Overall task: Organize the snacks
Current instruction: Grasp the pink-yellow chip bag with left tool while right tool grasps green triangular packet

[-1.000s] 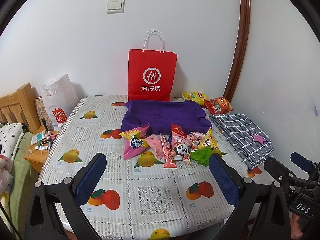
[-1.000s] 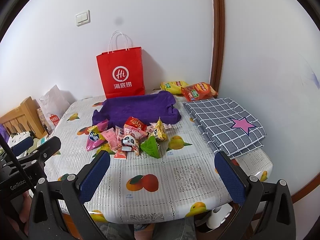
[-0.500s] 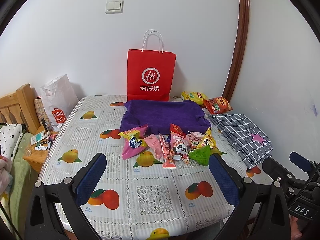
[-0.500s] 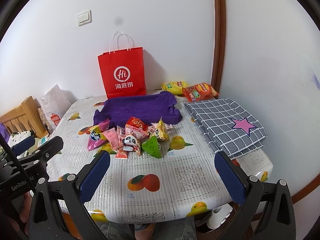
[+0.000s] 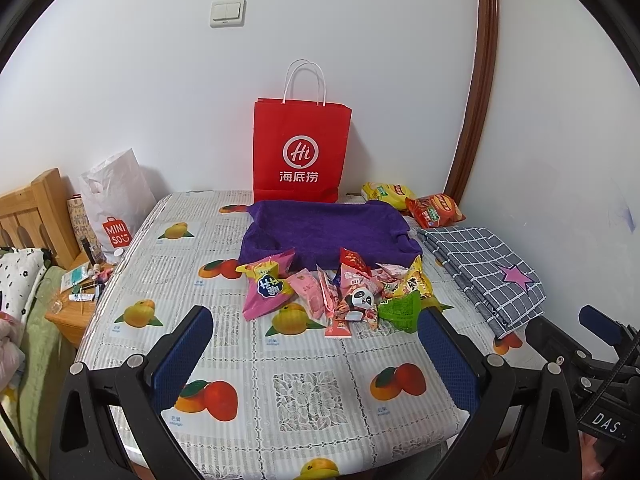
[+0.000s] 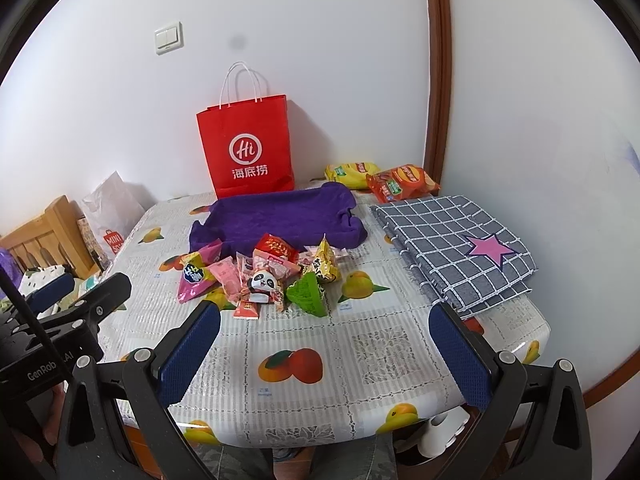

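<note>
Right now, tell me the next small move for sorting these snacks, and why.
Probably ease the right gripper forward toward the green triangular packet. Both grippers are open and empty, short of the snack pile, and that packet lies at the pile's near right edge, unobstructed. The purple tray just behind looks like the likely drop spot.

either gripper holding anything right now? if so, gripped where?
Nothing held. Left gripper and right gripper are both open, short of the snack pile on the table.

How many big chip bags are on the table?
2, both at the table's far right corner: a yellow chip bag, and a red chip bag overlapping its right end. More may be hidden.
</note>
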Demonstrator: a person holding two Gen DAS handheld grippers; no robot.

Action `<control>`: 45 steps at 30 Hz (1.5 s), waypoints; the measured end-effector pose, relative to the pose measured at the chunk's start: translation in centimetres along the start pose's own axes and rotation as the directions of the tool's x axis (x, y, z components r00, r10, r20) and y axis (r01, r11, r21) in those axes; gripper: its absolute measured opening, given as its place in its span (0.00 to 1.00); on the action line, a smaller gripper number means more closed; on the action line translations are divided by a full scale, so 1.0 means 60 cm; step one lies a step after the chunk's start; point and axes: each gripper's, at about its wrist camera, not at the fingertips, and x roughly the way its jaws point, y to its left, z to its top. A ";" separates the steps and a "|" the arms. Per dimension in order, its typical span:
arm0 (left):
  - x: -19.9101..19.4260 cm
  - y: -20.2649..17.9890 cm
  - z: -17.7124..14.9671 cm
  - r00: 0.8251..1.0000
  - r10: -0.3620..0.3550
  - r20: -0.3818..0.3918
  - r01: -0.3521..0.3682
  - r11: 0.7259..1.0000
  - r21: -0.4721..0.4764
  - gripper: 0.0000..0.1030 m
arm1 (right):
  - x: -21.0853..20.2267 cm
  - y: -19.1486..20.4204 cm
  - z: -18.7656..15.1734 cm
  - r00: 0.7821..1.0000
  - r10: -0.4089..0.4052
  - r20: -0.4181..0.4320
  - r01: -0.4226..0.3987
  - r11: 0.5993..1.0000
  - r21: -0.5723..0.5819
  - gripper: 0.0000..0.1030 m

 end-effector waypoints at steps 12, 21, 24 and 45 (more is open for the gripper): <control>0.053 0.009 -0.004 0.999 -0.020 -0.038 0.020 1.000 -0.008 1.00 | 0.044 0.002 0.010 0.999 0.043 0.011 -0.043 0.999 -0.027 1.00; 0.150 0.067 -0.021 0.992 0.033 -0.121 -0.038 0.998 -0.042 0.99 | 0.179 -0.031 0.000 0.997 0.003 -0.080 -0.006 0.999 -0.035 1.00; 0.187 0.095 -0.034 0.985 0.052 -0.165 -0.062 0.996 -0.060 0.99 | 0.230 -0.035 -0.013 0.991 0.029 -0.128 -0.034 0.999 -0.032 0.99; 0.304 0.148 -0.035 0.972 0.060 -0.228 -0.078 0.994 -0.071 0.99 | 0.438 -0.009 -0.044 0.954 0.151 -0.258 -0.150 0.988 0.024 0.63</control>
